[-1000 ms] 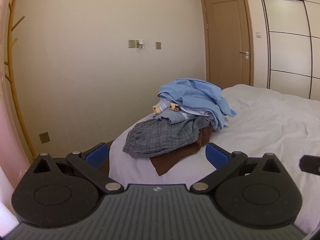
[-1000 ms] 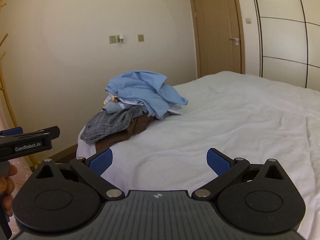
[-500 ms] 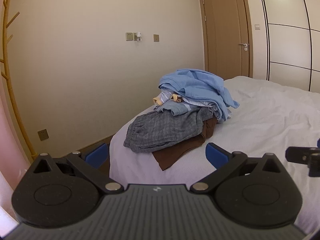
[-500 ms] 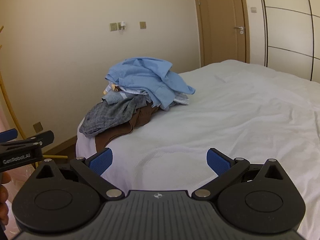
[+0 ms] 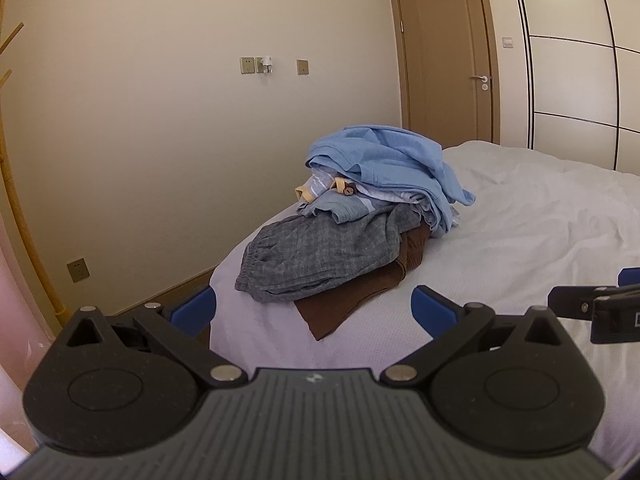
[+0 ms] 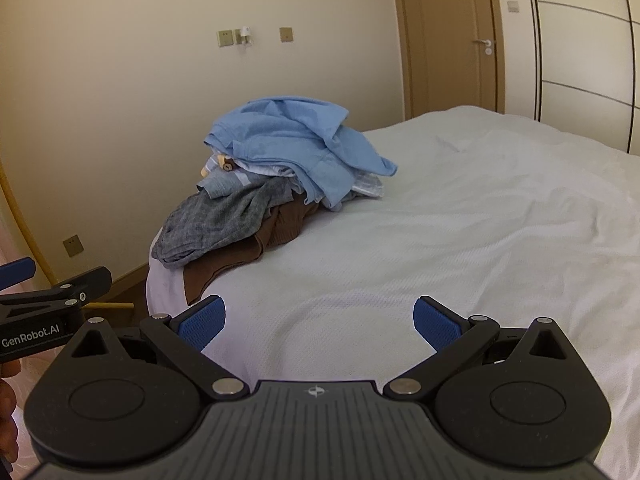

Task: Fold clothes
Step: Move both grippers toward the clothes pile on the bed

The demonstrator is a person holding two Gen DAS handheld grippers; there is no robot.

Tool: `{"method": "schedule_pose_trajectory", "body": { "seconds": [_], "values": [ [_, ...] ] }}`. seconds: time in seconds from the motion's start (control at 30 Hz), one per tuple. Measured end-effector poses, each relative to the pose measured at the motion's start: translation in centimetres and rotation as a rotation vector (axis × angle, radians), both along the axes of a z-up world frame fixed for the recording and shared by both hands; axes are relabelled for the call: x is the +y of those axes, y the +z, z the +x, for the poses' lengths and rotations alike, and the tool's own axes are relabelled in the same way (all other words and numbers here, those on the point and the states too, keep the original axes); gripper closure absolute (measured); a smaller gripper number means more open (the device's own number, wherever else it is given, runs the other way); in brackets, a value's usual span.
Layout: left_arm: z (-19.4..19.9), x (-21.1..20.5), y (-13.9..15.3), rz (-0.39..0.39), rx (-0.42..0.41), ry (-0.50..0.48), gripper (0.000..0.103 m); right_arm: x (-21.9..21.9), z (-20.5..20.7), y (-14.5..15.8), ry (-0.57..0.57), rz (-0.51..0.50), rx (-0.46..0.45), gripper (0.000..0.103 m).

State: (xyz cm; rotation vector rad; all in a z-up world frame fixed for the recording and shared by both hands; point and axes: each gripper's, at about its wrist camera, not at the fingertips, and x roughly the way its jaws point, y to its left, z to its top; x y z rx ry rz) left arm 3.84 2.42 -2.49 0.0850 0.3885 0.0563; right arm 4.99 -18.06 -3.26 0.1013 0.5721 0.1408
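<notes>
A heap of unfolded clothes (image 5: 360, 216) is piled at the corner of the bed (image 5: 520, 240), close to the edge nearest the wall. A light blue garment (image 5: 384, 156) is draped over the top, a grey checked garment with an elastic waistband (image 5: 316, 256) is spread across the near slope, and a brown garment (image 5: 352, 300) is laid flat underneath with 1 corner pointing towards the left wrist camera. Between the blue and grey layers, a pale striped piece with yellow trim (image 5: 320, 190) is partly seen.

The left tongs (image 5: 314, 310) are held spread wide, nothing between the blue pads, and are aimed at the heap from just short of the bed's corner. The right tongs (image 6: 320, 320) are likewise spread and empty, held over bare white bedding, with the heap further off and to the left. The 2 tools are held side by side, each visible at the edge of the other's view.

Behind the bed, a cream wall with switch plates (image 5: 272, 66), a brown door (image 5: 444, 60) and a white panelled wardrobe (image 5: 572, 72) are seen.
</notes>
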Motion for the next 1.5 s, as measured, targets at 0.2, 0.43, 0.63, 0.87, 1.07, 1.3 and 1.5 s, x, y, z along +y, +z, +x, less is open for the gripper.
{"method": "schedule_pose_trajectory", "body": {
  "seconds": [0.2,0.43,0.63,0.87,1.07,1.3,1.5],
  "values": [
    [0.0,0.3,-0.1,-0.007,0.005,0.001,0.000,0.5,0.1,0.1,0.014,-0.006,0.008,0.000],
    [0.0,0.2,0.1,0.003,0.003,-0.008,0.000,0.5,0.0,0.4,0.010,-0.016,0.004,0.000],
    [-0.1,0.2,0.3,0.010,-0.005,-0.009,0.000,0.4,0.1,0.4,0.011,-0.014,0.004,0.000],
    [-0.2,0.3,0.2,0.015,-0.002,-0.006,0.000,0.6,0.0,0.4,0.010,-0.039,0.001,0.000],
    [-0.2,0.4,0.2,0.021,-0.002,-0.007,0.000,0.6,0.0,0.5,0.014,-0.047,-0.006,0.000],
    [0.2,0.3,0.2,0.033,-0.010,-0.029,0.000,0.5,0.3,0.4,0.015,-0.052,-0.001,0.000],
    [2.0,0.6,1.2,0.063,-0.051,-0.048,0.000,0.3,1.1,0.5,0.024,-0.068,-0.015,0.000]
  ]
}}
